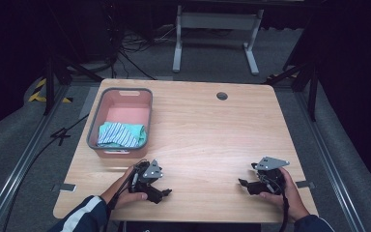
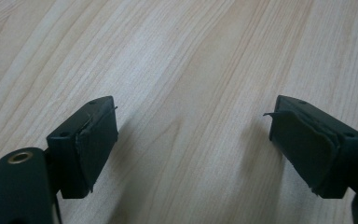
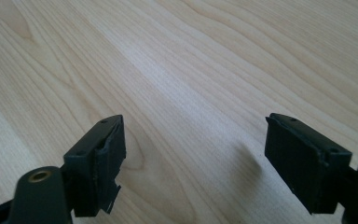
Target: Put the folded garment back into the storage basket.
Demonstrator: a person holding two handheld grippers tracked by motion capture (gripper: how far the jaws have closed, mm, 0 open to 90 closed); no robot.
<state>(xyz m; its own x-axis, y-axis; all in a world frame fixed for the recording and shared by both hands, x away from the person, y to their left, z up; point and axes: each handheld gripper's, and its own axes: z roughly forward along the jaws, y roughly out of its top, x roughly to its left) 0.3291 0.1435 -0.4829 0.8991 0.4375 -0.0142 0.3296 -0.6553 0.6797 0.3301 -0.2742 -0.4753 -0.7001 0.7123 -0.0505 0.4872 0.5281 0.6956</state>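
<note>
Left gripper [image 1: 162,192] and right gripper [image 1: 244,183]: both hand-held low over the near edge of the bench [image 1: 207,130], jaws spread wide, nothing between them. Pink bin [image 1: 125,96], far-left of the left gripper, holds a crumpled teal-and-striped cloth [image 1: 121,134]. Likely step: reaching for the cloth; judged best approached from above, pinching a raised fold.

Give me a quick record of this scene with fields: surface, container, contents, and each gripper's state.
surface: wooden table
container: pink bin, far left part of the table
contents: striped cloth bunched at the bin's near end
left gripper: open, empty, low over bare wood near the front edge
right gripper: open, empty, low over bare wood near the front edge
</note>
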